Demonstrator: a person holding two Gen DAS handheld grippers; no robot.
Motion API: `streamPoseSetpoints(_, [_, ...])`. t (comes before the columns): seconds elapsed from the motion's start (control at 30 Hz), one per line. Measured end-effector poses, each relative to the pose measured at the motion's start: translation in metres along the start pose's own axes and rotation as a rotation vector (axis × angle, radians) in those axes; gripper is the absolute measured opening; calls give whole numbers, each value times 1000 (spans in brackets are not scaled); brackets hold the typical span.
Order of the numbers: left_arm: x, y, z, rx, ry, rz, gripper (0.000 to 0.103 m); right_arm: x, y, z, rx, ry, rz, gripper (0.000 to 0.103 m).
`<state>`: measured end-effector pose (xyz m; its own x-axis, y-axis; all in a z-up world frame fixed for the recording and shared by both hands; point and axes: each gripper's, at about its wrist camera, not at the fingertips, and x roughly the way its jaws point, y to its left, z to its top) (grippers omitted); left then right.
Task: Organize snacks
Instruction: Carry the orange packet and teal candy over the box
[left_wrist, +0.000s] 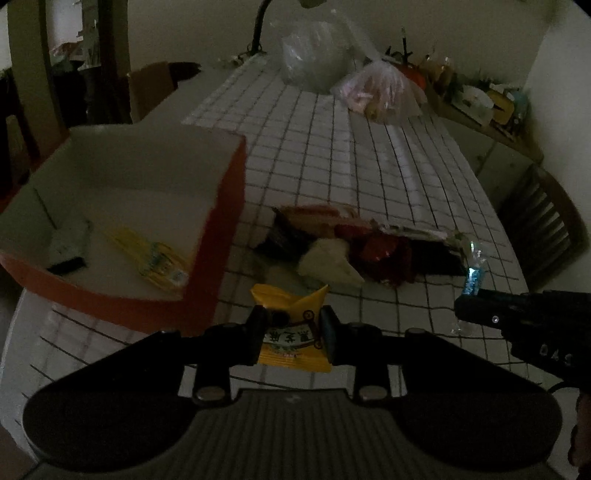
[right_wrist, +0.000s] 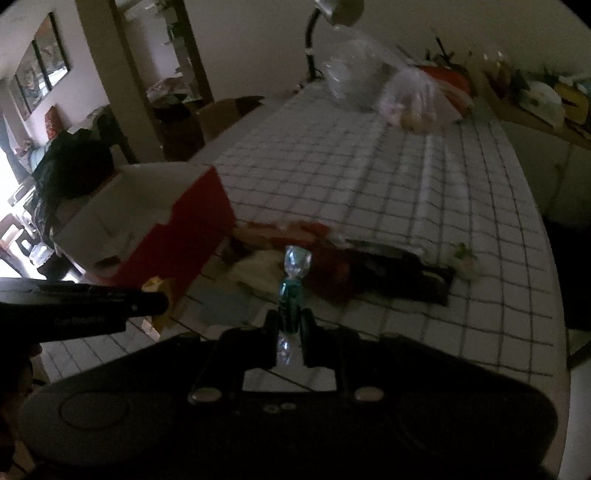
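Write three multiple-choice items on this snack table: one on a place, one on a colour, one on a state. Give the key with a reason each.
1. Where does the red box stand relative to the snack pile in the left wrist view?
A. left of it
B. right of it
C. on top of it

2. What colour is the packet in the left gripper?
A. green
B. yellow
C. white

3. What is the right gripper doing?
A. open over the pile
B. shut, holding nothing
C. shut on a blue candy

Key: 1 A, the box is at the left, the pile to its right. 2 B, a yellow wrapper shows between the fingers. 3 C, the fingers pinch the twisted blue wrapper.
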<state>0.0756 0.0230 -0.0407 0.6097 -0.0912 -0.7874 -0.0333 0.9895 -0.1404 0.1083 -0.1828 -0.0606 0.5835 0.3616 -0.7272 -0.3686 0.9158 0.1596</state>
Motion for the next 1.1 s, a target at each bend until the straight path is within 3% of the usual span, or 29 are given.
streamPoseSetpoints(0.67, [-35,130,39,26,-48,18,31,42,156,55,-81,-53,59,10])
streamPoseSetpoints(1.1, [-9,195,61,51,-41,90,31,109,200,67,-87,35,7,10])
